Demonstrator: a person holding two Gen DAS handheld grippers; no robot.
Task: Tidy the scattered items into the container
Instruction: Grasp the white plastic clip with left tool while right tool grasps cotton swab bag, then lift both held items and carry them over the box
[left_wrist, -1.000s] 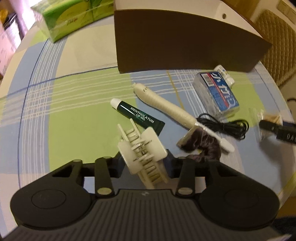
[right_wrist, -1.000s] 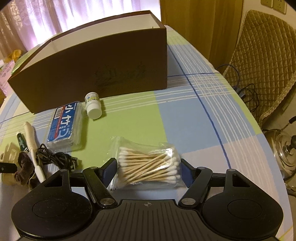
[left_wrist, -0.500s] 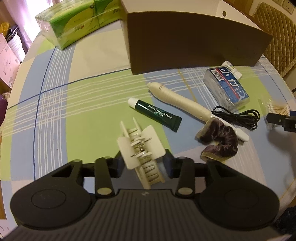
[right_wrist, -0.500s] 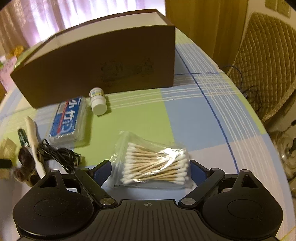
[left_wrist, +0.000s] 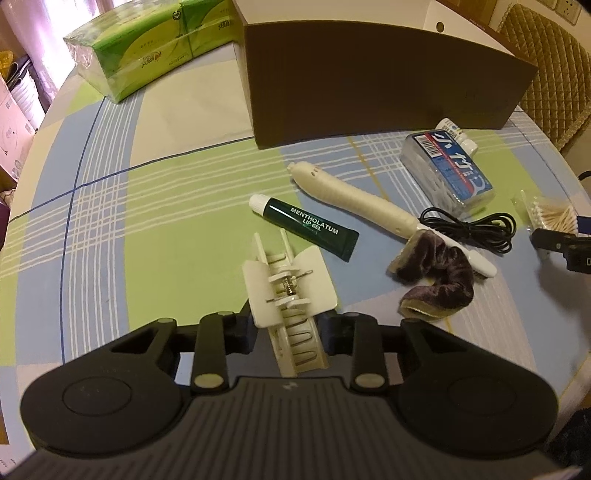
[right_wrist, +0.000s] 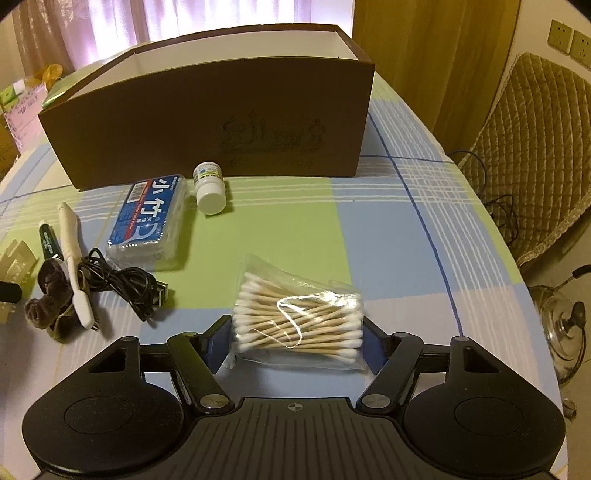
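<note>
My left gripper (left_wrist: 290, 325) is closing on a cream hair claw clip (left_wrist: 288, 284), and its pads press the clip's sides just above the checked tablecloth. Beyond it lie a green lip gel tube (left_wrist: 310, 225), a cream pen-shaped device (left_wrist: 351, 199), a purple scrunchie (left_wrist: 436, 269), a black cable (left_wrist: 469, 229) and a blue floss-pick case (left_wrist: 447, 170). My right gripper (right_wrist: 295, 345) is closing around a bag of cotton swabs (right_wrist: 299, 317) that lies flat between its fingers. The brown open-top box (right_wrist: 207, 110) stands behind all of them.
A small white bottle (right_wrist: 210, 184) lies by the box's front wall. A green tissue pack (left_wrist: 155, 48) sits at the far left of the round table. A quilted chair (right_wrist: 535, 166) and a glass kettle (right_wrist: 561, 325) stand off the table's right edge.
The right fingers have narrowed in on the swab bag from both sides. The hair clip has stayed between the left fingers, turned a little more upright.
</note>
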